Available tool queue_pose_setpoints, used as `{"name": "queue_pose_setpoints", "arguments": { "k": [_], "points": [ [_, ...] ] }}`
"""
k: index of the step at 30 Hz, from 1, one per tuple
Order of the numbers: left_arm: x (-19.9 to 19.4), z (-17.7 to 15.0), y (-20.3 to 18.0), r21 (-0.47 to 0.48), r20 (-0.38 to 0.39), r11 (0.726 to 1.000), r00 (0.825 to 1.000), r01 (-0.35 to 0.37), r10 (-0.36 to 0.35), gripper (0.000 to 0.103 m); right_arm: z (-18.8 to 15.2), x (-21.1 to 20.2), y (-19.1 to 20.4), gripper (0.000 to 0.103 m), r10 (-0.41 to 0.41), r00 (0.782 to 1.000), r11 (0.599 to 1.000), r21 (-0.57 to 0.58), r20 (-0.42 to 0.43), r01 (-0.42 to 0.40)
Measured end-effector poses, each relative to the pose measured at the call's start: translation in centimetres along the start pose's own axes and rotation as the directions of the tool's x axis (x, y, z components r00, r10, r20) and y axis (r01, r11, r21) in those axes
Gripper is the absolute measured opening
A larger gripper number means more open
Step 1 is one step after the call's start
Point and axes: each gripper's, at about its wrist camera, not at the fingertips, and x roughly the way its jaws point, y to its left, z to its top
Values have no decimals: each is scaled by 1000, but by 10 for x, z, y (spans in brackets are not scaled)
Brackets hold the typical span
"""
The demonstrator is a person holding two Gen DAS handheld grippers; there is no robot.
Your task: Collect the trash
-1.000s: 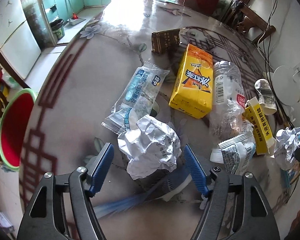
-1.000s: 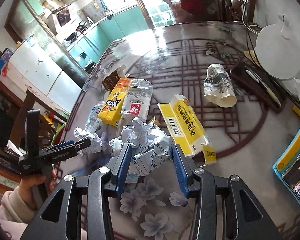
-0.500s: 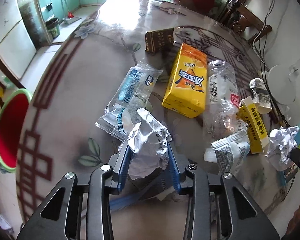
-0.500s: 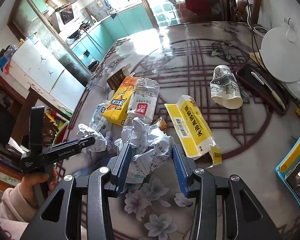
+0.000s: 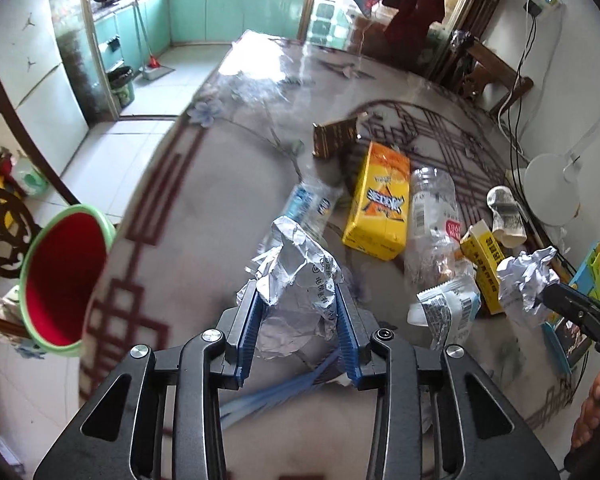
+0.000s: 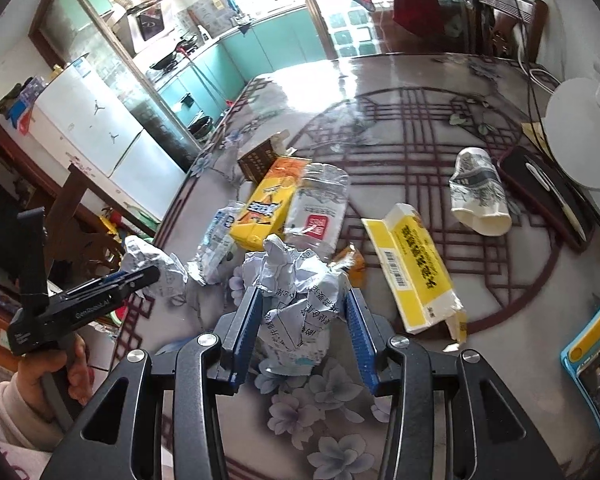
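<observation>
Above the worktop's near edge: left gripper (image 5: 300, 312) clamps crumpled foil wrapper (image 5: 296, 280), right gripper (image 6: 302, 320) clamps crumpled paper ball (image 6: 296, 292), both lifted, presumably for binning.

phone (image 6: 594, 364) cut by rt edge | box (image 6: 257, 162) text too small | bin (image 5: 62, 276) base hidden

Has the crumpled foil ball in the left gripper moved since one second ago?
Yes. The foil ball, shut in the left gripper, has been lifted off the table and now covers part of the clear wrapper, nearer the red bin side.
</observation>
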Motion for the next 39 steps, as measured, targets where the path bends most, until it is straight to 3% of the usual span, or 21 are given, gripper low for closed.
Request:
{"name": "queue_pose_setpoints", "arguments": {
  "k": [14,28,35,39],
  "points": [
    [-15,-6,33,-31,21,999,1000,-14,15,35,2,10,42,42,18,1000,999,-46,-10,-19],
    [-28,-13,96,-95,29,995,998,-44,47,36,6,37,106,42,45,998,993,-109,-32,-48],
    [-30,-14,133,-122,22,991,998,-57,60,36,9,53,133,42,8,1000,990,-138,-28,-12],
    [-29,-13,152,-125,20,990,998,-62,65,36,1,67,124,51,-15,998,998,-67,-56,11]
  ]
}}
